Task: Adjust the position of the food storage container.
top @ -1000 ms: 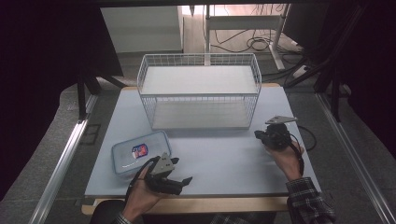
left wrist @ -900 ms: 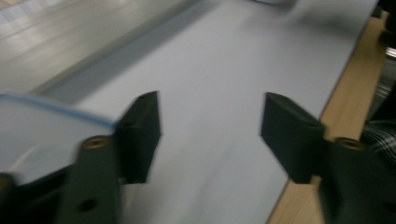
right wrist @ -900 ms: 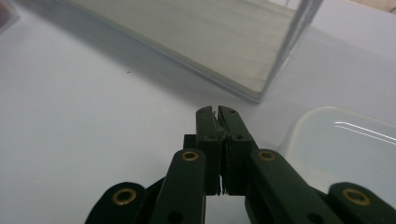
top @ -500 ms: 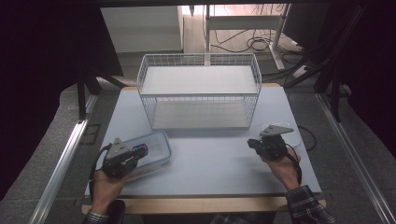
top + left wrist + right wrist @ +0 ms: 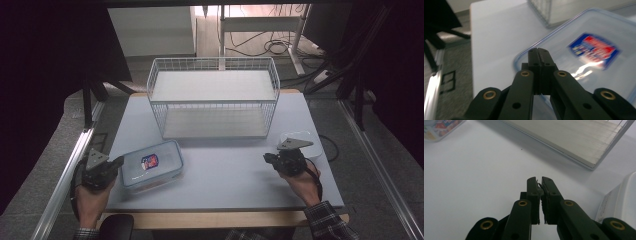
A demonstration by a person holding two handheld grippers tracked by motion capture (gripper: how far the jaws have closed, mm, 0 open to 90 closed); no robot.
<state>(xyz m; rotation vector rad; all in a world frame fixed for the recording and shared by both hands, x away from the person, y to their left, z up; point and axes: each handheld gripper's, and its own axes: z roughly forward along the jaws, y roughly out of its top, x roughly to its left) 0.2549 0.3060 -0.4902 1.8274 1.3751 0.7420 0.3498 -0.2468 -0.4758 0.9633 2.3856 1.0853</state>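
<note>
Pale grey table (image 5: 225, 175) under dim surroundings, cables on the floor beyond the far edge.

On its near left: clear lidded box (image 5: 151, 166), blue-rimmed, lying flat and slightly askew, with a red and blue label (image 5: 149, 161) facing up. Well apart from the wire basket (image 5: 212, 102) at the far middle, so probably yet to be brought there.

Just left of the box: left gripper (image 5: 119, 162), aimed level at its near-left corner. Jaws just drawn together, tips pressed flat against each other in the left gripper view (image 5: 538, 50), nothing between them. Hard to tell whether touching the box (image 5: 584, 50) or hanging just short of it. Closed like that, likely meant as one blunt point for nudging or squaring the box rather than lifting it. For a lift, would need opening wide across the rim.

Farther out, at the near right: right gripper (image 5: 266, 158), low over bare table, pointed left toward the middle. Jaws all but shut (image 5: 541, 180), a thin slit left between the worn pads, holding nothing. Seemingly parked out of the way, within reach of the middle.

Just behind it, at the right edge: small white tub (image 5: 300, 137), lid on, untouched.
</note>
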